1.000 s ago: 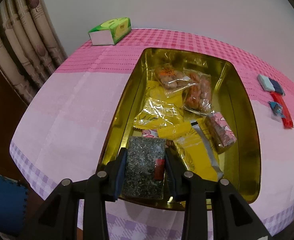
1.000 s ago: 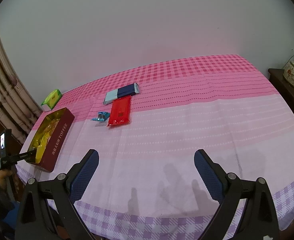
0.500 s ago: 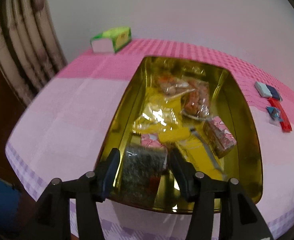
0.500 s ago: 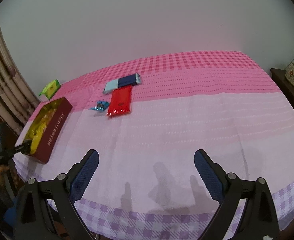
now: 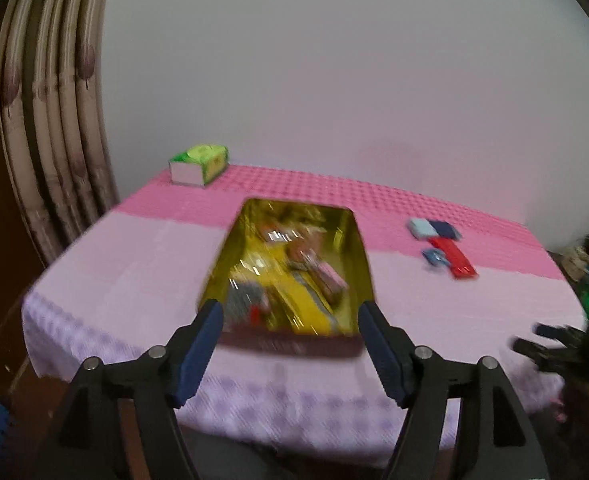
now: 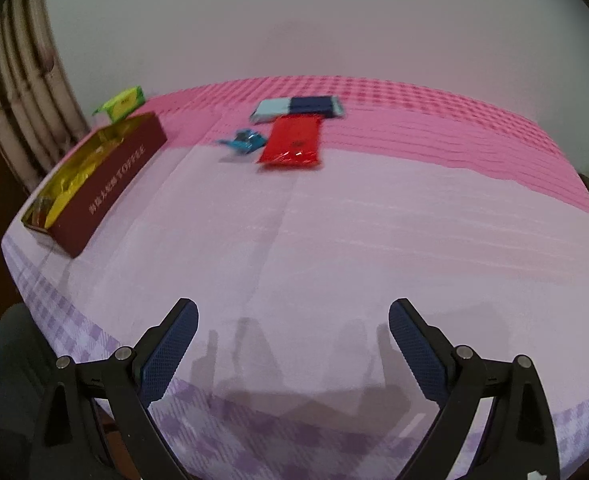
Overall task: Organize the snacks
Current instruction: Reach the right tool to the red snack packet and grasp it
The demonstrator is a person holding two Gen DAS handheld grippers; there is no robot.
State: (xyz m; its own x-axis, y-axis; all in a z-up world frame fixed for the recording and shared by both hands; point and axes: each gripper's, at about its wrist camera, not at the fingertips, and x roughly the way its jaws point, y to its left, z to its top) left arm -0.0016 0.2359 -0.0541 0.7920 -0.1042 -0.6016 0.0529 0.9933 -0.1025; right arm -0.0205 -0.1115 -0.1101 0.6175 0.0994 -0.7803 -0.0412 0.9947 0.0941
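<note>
Gold foil lines the open tin [image 5: 358,264], which sits on the pink cloth [image 6: 334,248] near its left edge and holds a blurred heap of yellow, pink and grey packets [image 5: 290,292]. My left gripper [image 5: 290,344] hangs just in front of the tin's near wall, fingers spread wide with nothing between them. Only my right camera shows the tin's maroon side with gold lettering [image 6: 110,184]. Right of the tin lie a red packet [image 6: 292,146], a small blue wrapper [image 6: 244,141] and a pale-and-navy bar [image 6: 298,107]. Behind it stands a green box [image 5: 199,163]. My right gripper [image 6: 292,354] is spread, empty, over bare cloth.
</note>
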